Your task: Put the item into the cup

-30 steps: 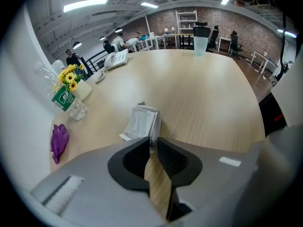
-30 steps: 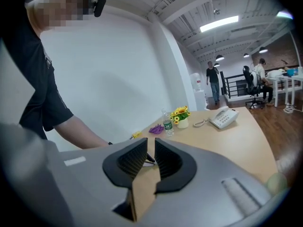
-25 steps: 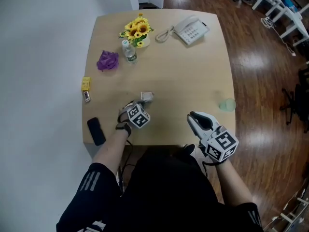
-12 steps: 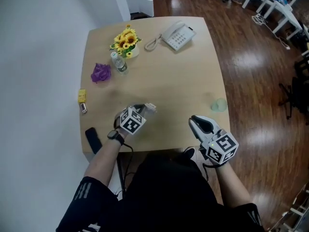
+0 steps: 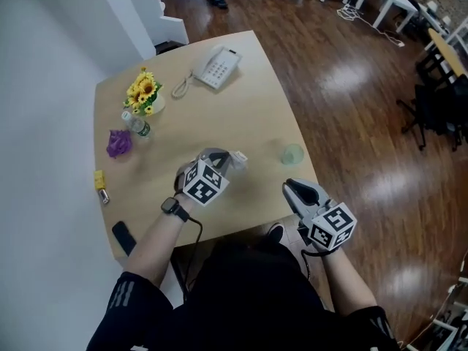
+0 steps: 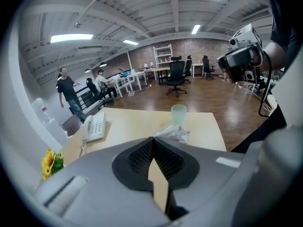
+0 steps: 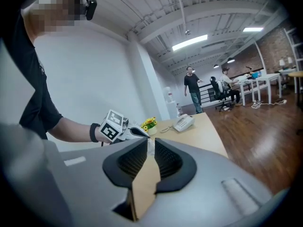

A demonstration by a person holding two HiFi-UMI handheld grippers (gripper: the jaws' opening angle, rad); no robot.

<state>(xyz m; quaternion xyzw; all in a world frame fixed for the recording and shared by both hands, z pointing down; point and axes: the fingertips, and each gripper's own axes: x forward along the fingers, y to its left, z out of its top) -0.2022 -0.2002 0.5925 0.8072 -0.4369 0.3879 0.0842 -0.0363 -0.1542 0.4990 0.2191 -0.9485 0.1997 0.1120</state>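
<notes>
A small crumpled white packet [image 5: 238,158] [image 6: 174,134] sticks out from the tips of my left gripper [image 5: 228,159] [image 6: 154,138], which is shut on it just above the tan table [image 5: 256,101]. The pale green translucent cup [image 5: 292,153] [image 6: 179,114] stands upright near the table's right edge, a short way right of the packet. My right gripper [image 5: 291,185] [image 7: 150,143] hovers at the table's near right corner, shut with nothing between its pads. In the right gripper view the left gripper [image 7: 136,130] shows ahead.
At the far side lie a white telephone [image 5: 217,66], a sunflower bunch [image 5: 144,91], a small bottle [image 5: 139,125] and a purple wad [image 5: 118,142]. A yellow object [image 5: 98,179] and a black one [image 5: 123,236] lie by the left edge. People stand far off on the wooden floor.
The left gripper has closed on the packet, lifted it off the table and carried it right, toward the cup. The right gripper has barely moved. The head view has swung.
</notes>
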